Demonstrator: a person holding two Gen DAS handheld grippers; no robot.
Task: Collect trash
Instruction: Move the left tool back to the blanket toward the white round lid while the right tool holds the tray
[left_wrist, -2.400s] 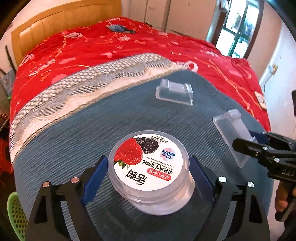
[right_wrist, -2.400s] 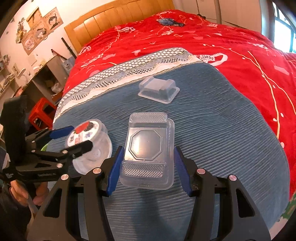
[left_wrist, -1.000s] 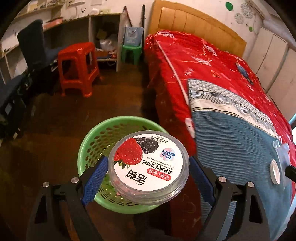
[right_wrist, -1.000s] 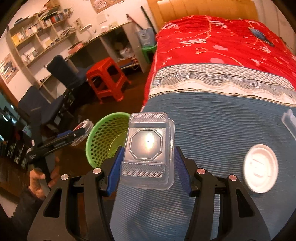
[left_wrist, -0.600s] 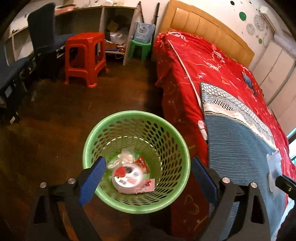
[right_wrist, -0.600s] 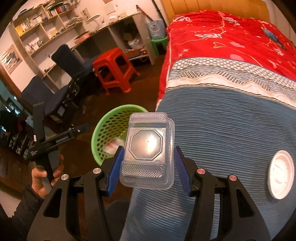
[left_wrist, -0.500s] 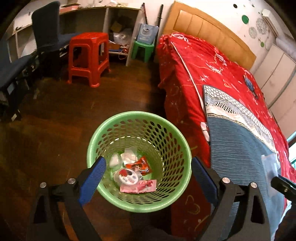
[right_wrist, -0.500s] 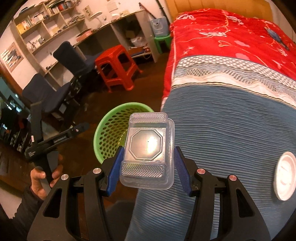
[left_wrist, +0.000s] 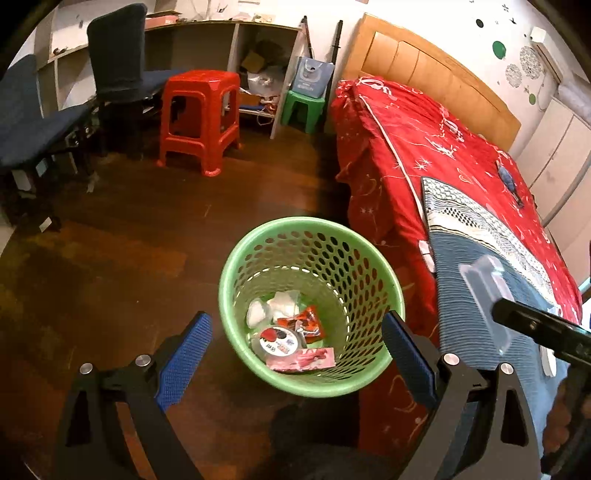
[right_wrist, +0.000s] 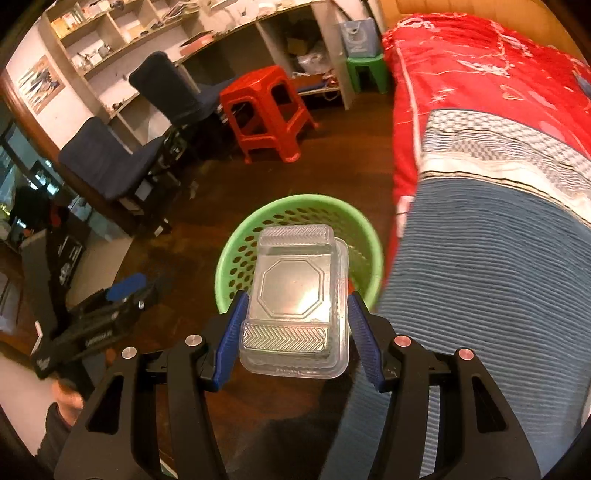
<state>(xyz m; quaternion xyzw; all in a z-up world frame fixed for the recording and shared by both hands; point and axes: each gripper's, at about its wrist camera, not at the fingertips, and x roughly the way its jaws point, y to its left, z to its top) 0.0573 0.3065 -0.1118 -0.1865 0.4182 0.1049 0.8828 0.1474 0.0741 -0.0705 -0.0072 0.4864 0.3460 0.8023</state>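
The right gripper (right_wrist: 293, 334) clamps a clear plastic clamshell tray (right_wrist: 295, 299) above the green perforated wastebasket (left_wrist: 369, 380); the left gripper (left_wrist: 295, 356) hangs wide and empty above it. Released off-centre, the light tray could catch the rim and tumble onto the floor.

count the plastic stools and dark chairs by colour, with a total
red stools: 1
green stools: 1
dark blue chairs: 2
total: 4
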